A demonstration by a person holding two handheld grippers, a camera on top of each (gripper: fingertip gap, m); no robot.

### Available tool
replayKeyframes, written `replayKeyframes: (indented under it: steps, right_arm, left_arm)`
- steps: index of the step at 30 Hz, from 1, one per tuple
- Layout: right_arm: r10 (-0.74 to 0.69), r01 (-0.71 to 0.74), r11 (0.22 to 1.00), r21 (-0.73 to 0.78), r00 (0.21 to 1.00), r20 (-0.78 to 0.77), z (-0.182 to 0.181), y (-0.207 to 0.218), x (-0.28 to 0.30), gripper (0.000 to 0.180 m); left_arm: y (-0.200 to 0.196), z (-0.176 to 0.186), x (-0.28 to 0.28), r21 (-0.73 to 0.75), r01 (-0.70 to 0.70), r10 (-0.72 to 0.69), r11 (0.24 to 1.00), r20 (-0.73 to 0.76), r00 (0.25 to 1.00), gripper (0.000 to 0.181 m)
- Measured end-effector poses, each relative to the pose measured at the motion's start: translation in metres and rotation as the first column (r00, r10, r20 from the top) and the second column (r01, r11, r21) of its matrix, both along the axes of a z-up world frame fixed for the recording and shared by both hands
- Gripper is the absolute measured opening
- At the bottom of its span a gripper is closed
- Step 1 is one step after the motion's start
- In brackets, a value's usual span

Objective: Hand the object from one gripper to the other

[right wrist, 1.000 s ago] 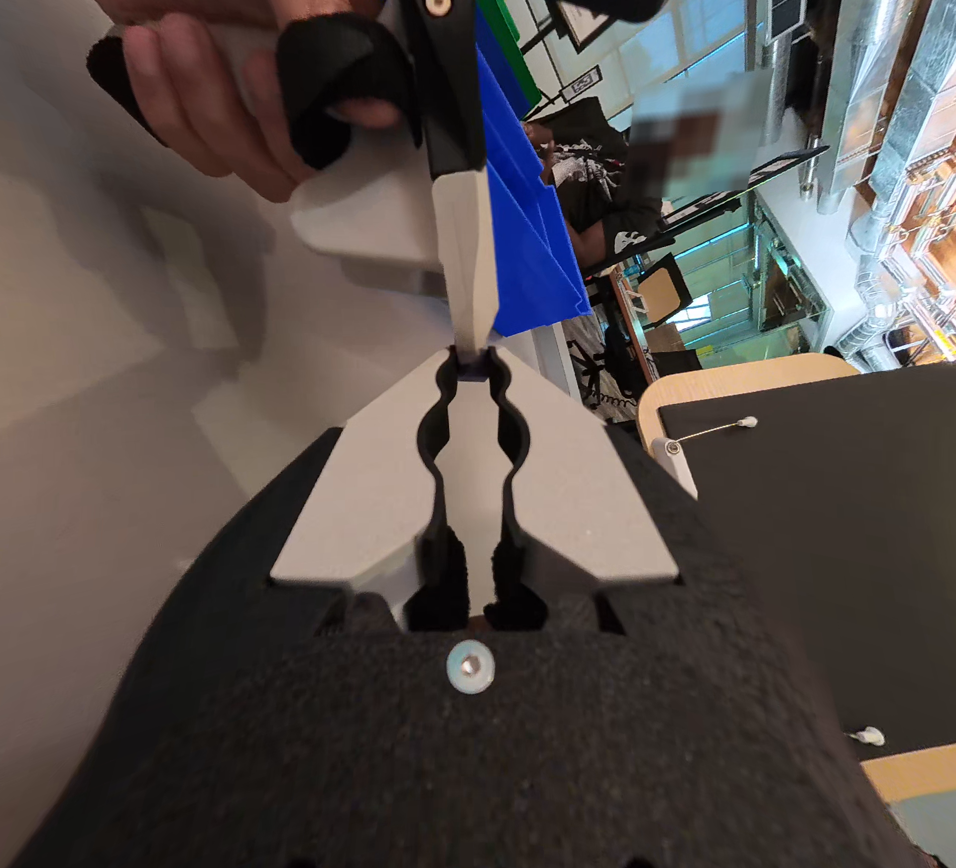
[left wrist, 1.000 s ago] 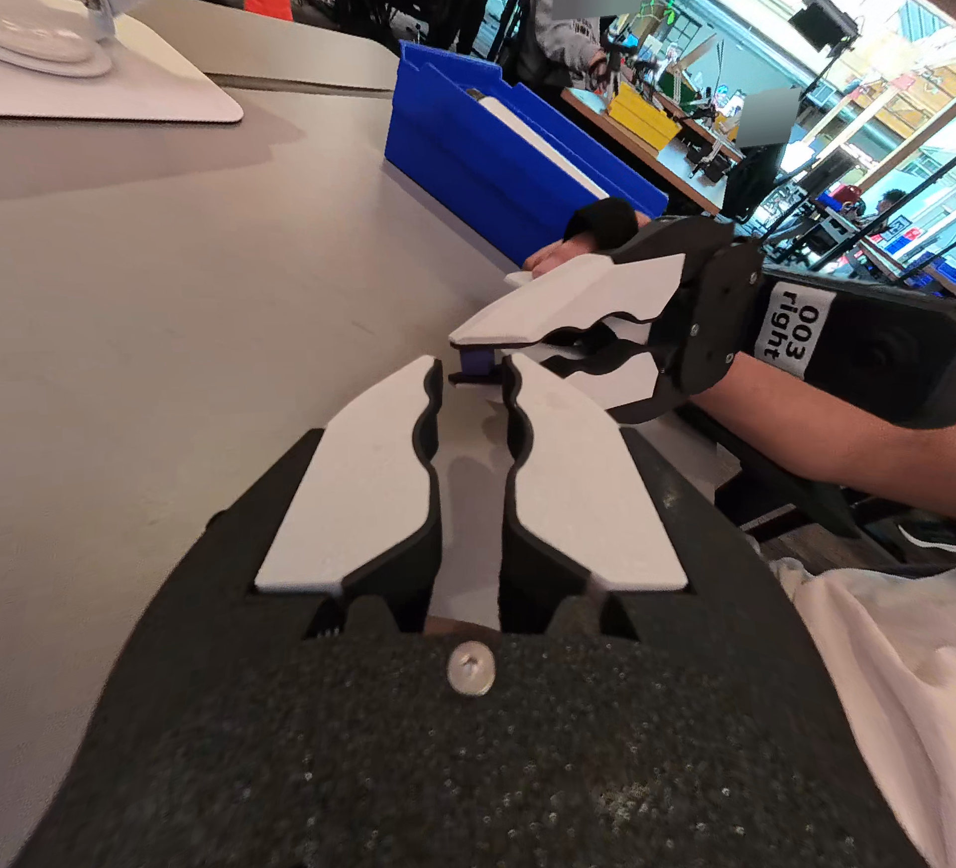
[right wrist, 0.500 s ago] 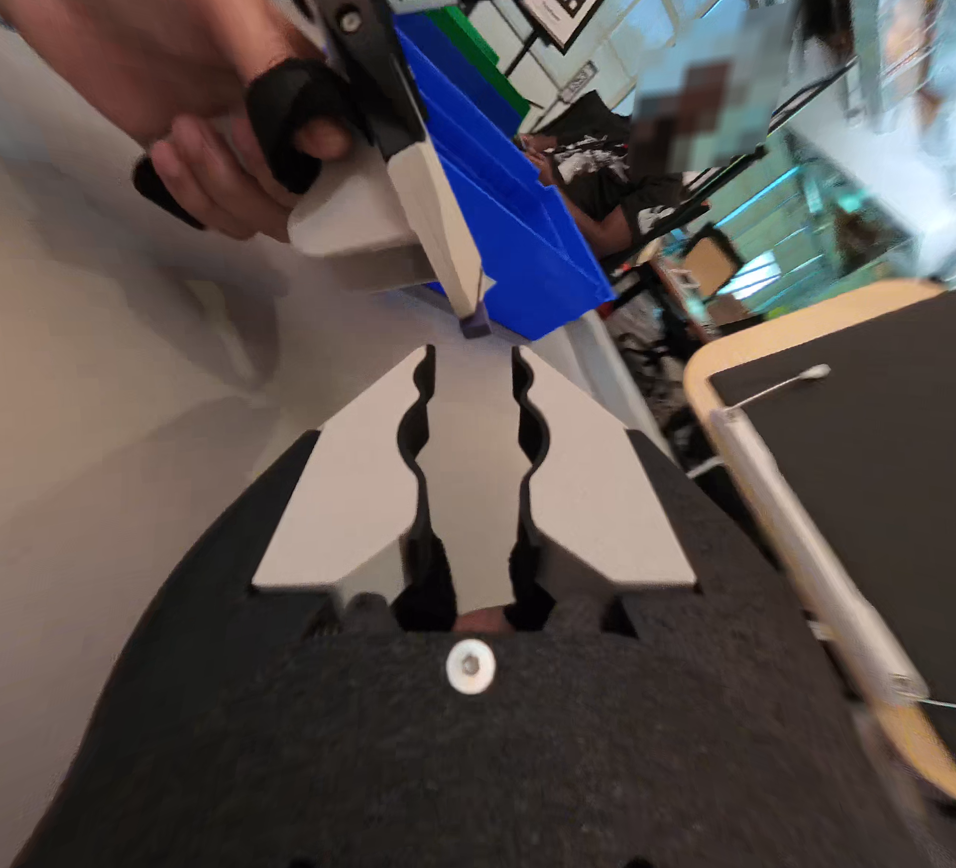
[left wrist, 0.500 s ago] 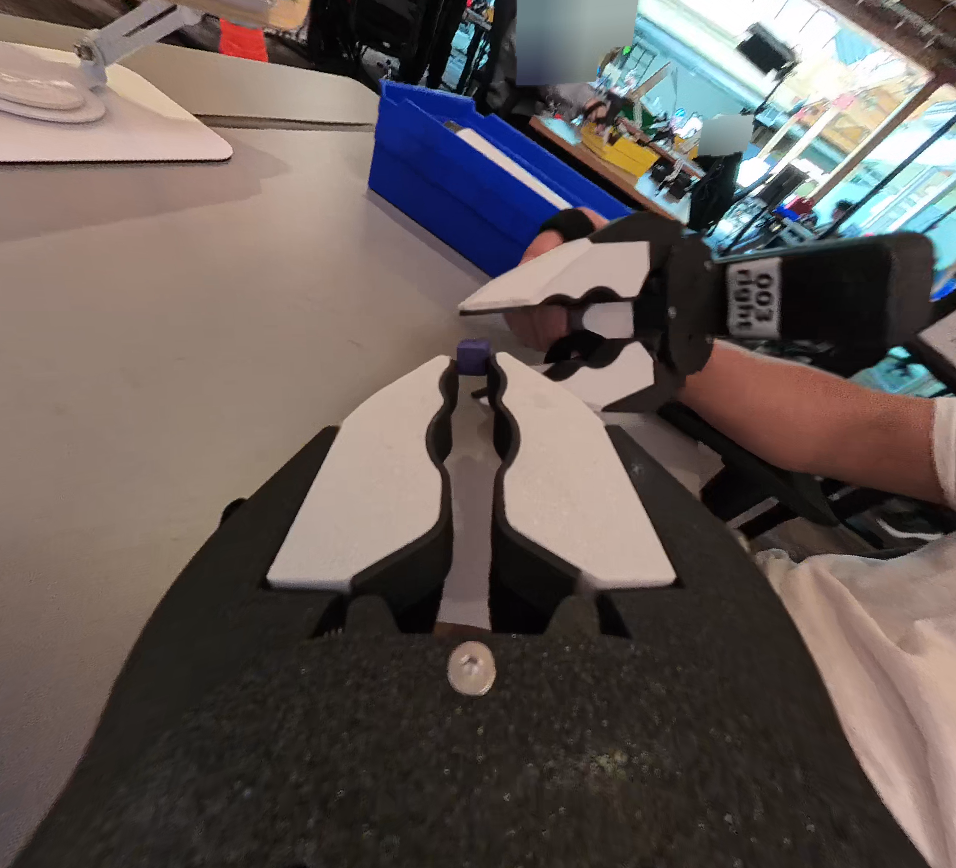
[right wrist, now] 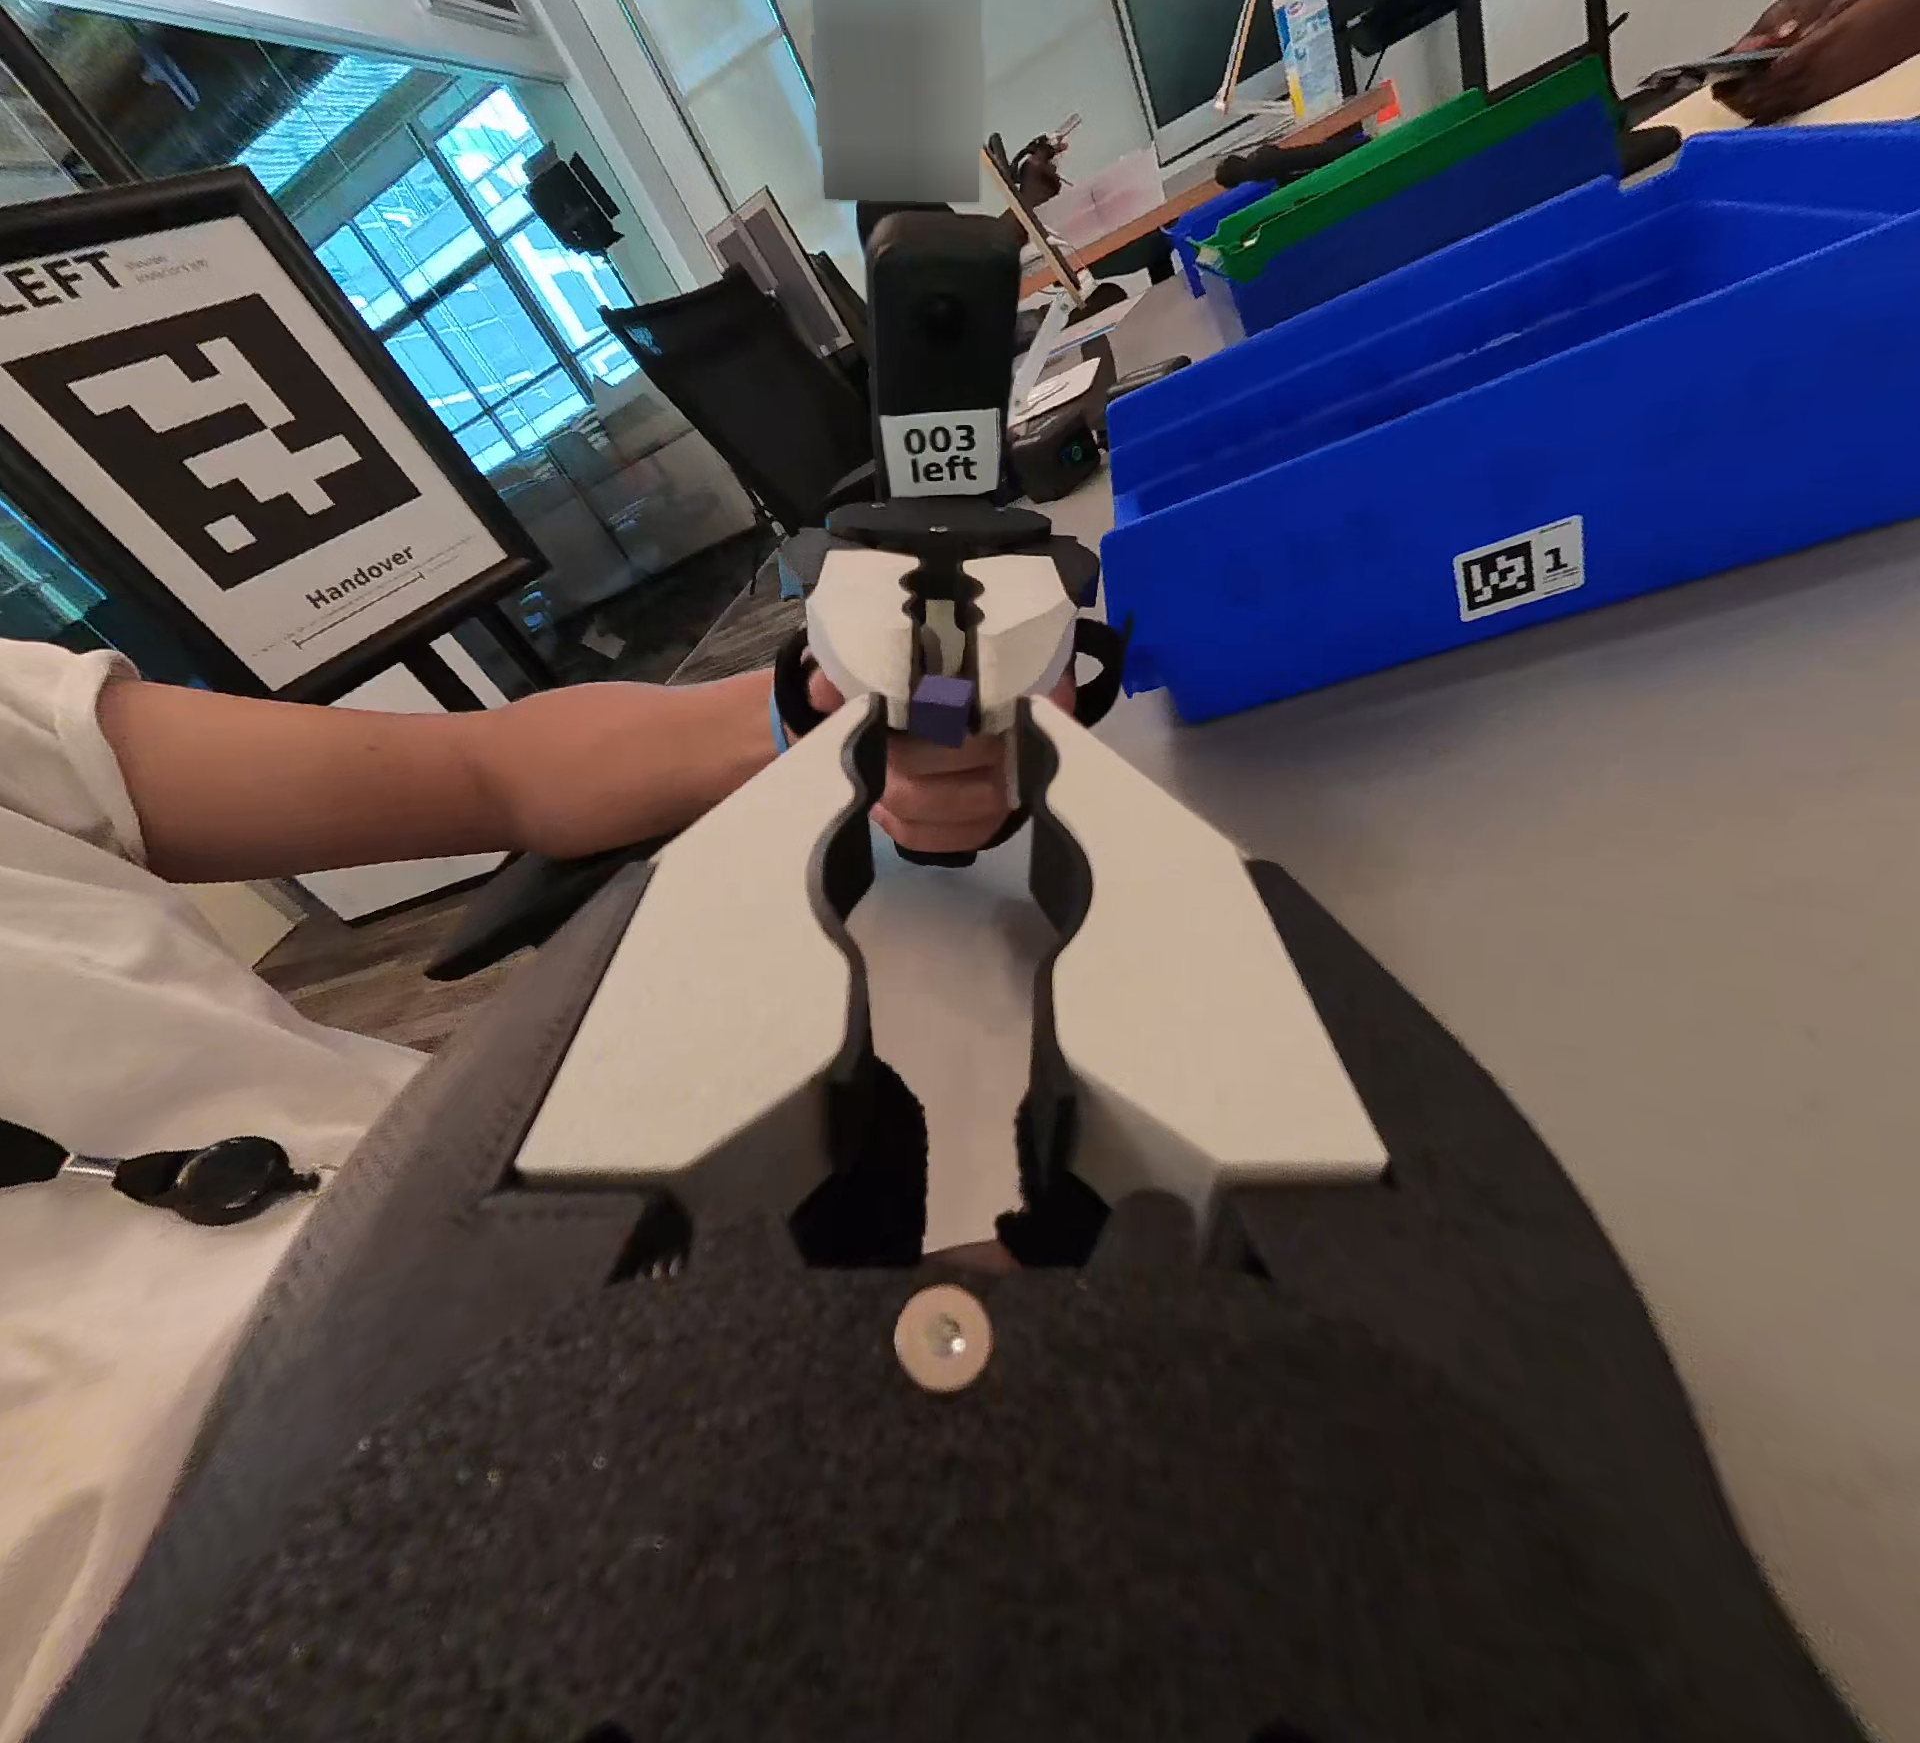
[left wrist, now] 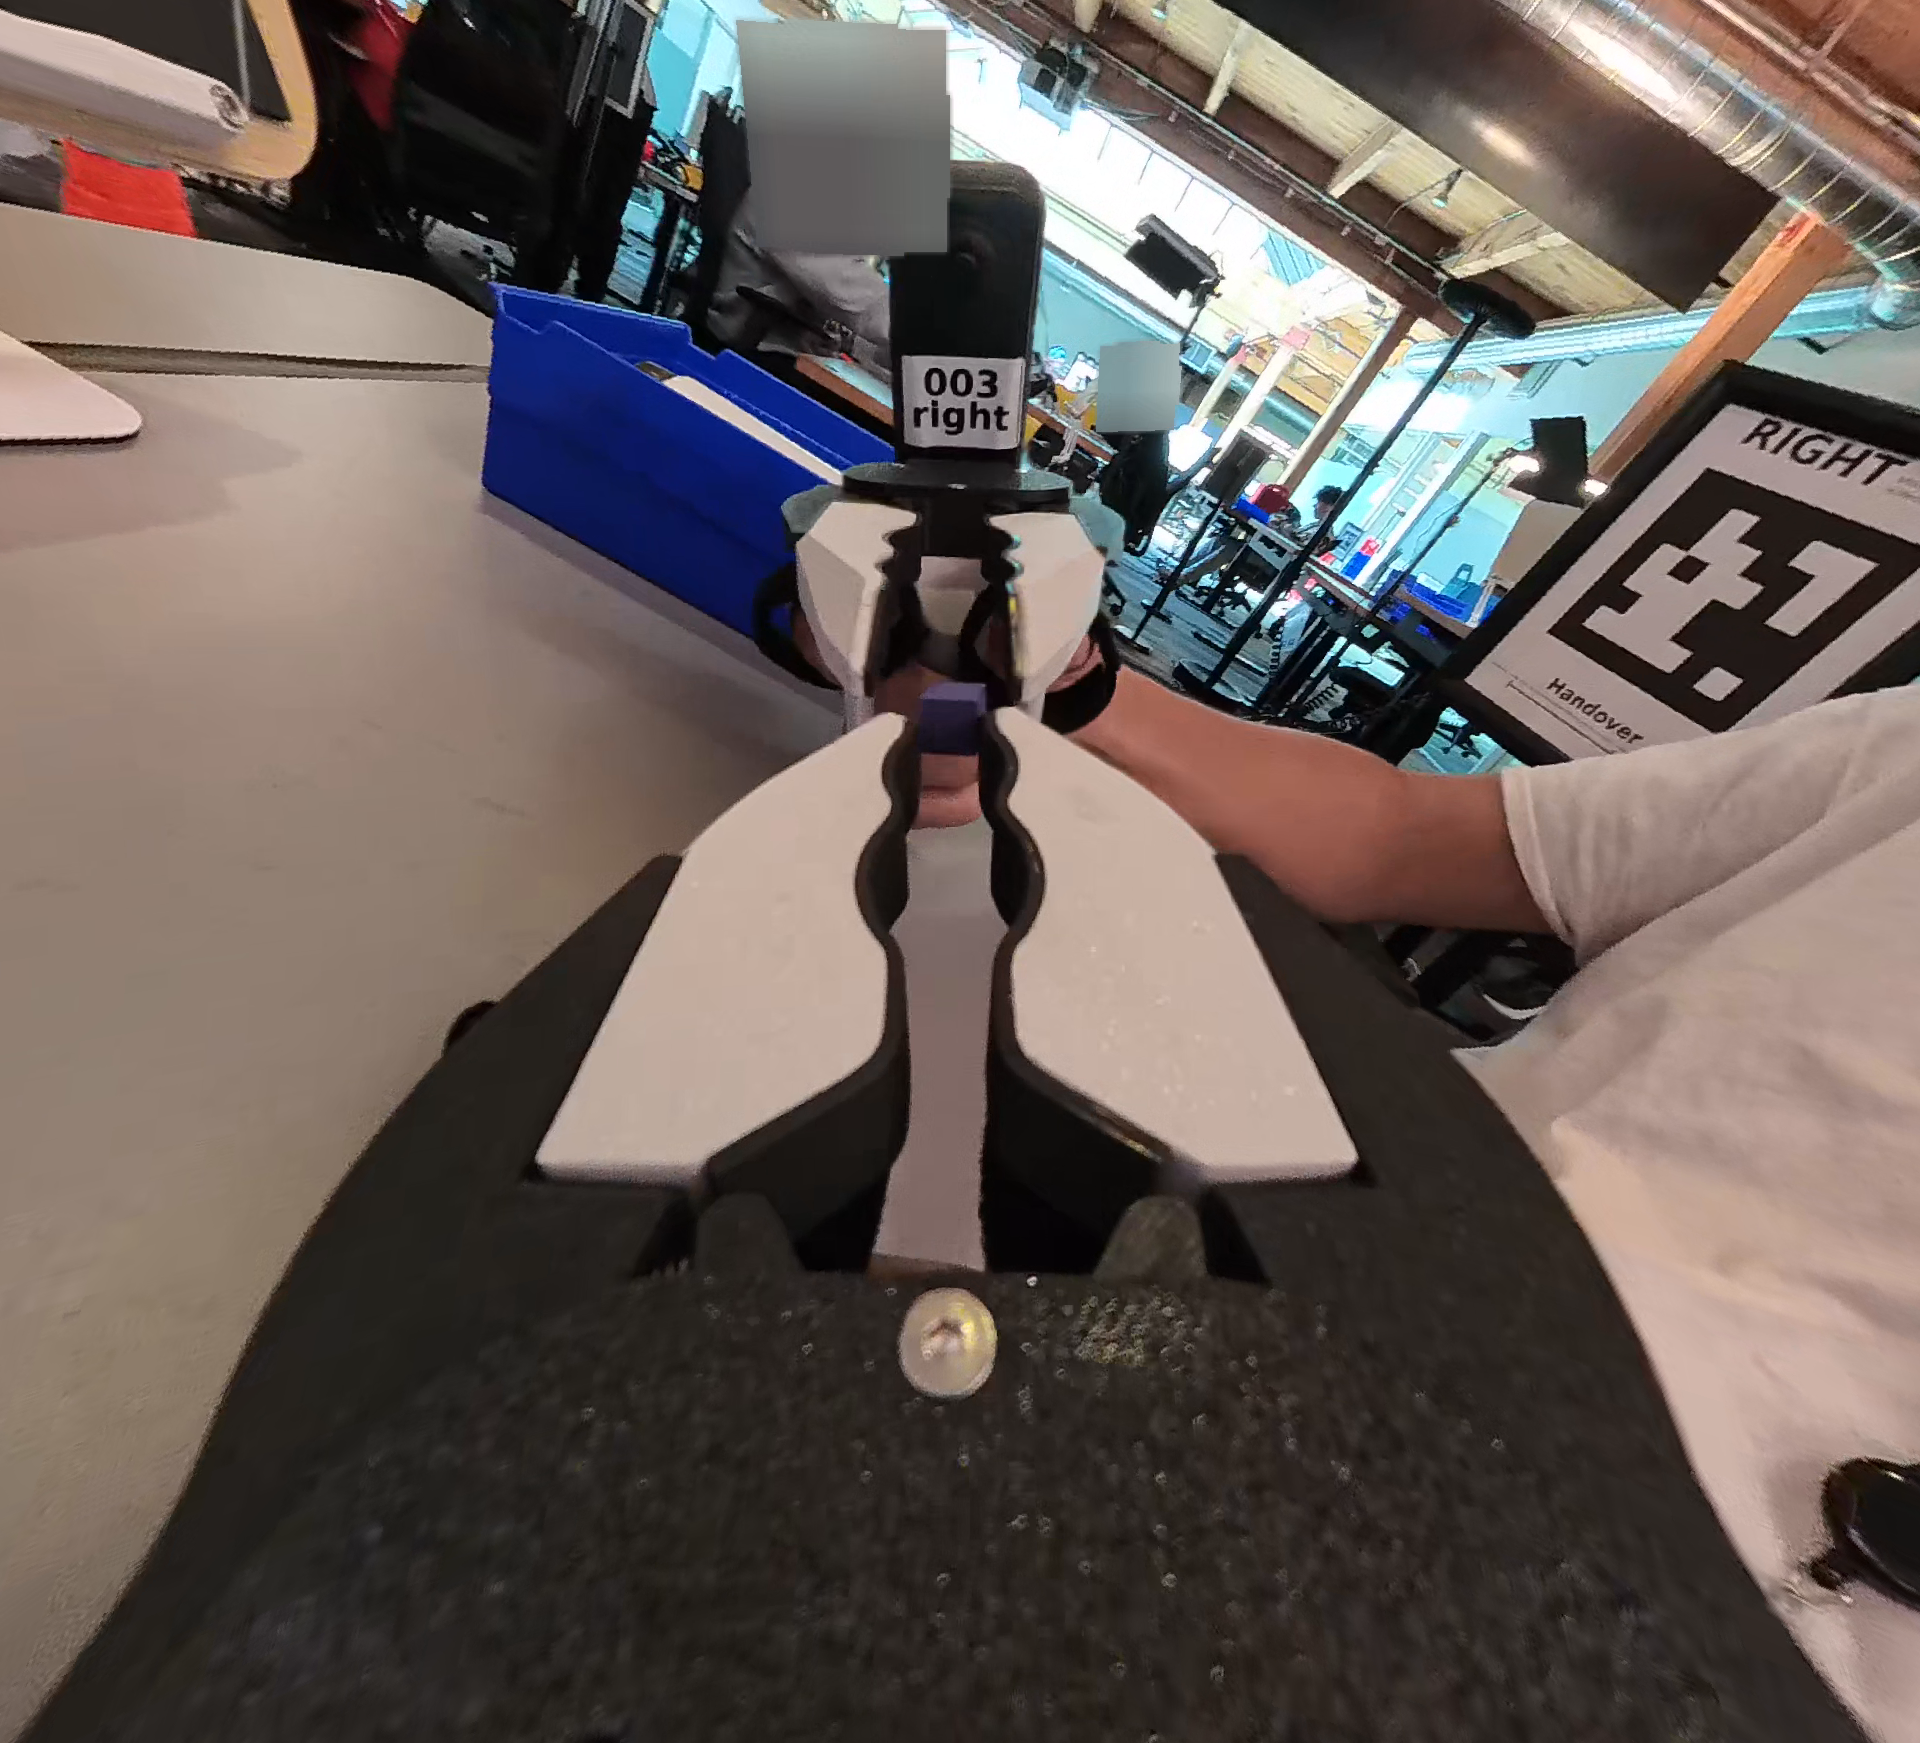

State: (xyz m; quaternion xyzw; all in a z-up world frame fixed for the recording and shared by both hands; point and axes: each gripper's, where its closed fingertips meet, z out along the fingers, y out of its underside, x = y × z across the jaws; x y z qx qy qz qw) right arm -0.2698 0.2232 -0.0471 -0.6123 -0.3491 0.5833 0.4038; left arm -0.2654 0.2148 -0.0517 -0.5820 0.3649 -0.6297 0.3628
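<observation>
Mid-frame, the left tongs point(left wrist: 951, 725) clamp a small purple cube point(left wrist: 951, 723) at their tips; the right tongs point(right wrist: 943, 727), facing them, stand apart, empty.

Left tongs point(left wrist: 951, 725) pinched narrow, right tongs point(right wrist: 943, 725) spread (tip to tip).

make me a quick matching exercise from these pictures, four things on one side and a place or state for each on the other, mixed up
Things
1. purple cube
2. left gripper
3. right gripper
4. blue bin

Places or states
A. open, holding nothing
B. standing on the grey table
C. shut on the cube
D. pinched between two white fingertips, off the table

Pairs: 1-D, 2-C, 3-A, 4-B
</observation>
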Motion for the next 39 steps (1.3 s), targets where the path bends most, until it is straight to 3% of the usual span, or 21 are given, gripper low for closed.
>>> replayKeyframes:
  steps: [7,17,20,22,24,26,29,33,39]
  right_arm:
    - [0.007,-0.007,1.0,-0.008,1.0,0.022,-0.006,0.0,-0.003,0.01]
    - [0.02,-0.02,0.999,-0.027,1.0,0.012,-0.008,0.0,-0.002,0.01]
    - [0.022,-0.024,0.994,-0.11,0.999,-0.025,-0.007,0.005,-0.001,0.01]
    - [0.004,-0.017,0.979,-0.202,0.998,-0.064,-0.007,0.012,0.003,0.01]
    - [-0.005,-0.023,0.948,-0.318,0.996,-0.088,-0.011,0.02,0.007,0.009]
    - [0.031,-0.079,0.875,-0.478,0.994,-0.107,-0.021,0.02,0.008,0.009]
    - [0.084,-0.162,0.755,-0.635,0.985,-0.152,-0.033,0.016,0.009,0.01]
    - [0.195,-0.322,0.647,-0.692,0.946,-0.258,-0.026,-0.001,0.011,0.009]
    - [0.27,-0.374,0.618,-0.691,0.927,-0.26,-0.028,-0.014,0.009,0.009]
  left_arm:
    - [0.004,-0.002,0.002,0.022,-0.045,0.045,0.999,-0.021,0.999,0.01]
    - [0.003,-0.004,0.003,0.041,-0.049,0.051,0.998,-0.037,0.998,0.01]
    - [0.006,-0.004,0.003,0.098,-0.088,0.094,0.991,-0.053,0.994,0.01]
    - [0.011,-0.009,0.003,0.188,-0.133,0.154,0.973,-0.102,0.983,0.026]
    - [0.019,-0.018,0.001,0.349,-0.191,0.258,0.918,-0.156,0.953,0.047]
    - [0.018,-0.02,0.002,0.53,-0.198,0.322,0.824,-0.151,0.935,0.055]
    - [0.004,-0.021,0.009,0.699,-0.16,0.339,0.697,-0.125,0.932,0.047]
    - [-0.001,-0.027,0.015,0.711,-0.125,0.334,0.692,-0.162,0.928,0.042]
    - [-0.004,-0.021,0.015,0.687,-0.137,0.306,0.714,-0.131,0.943,0.033]
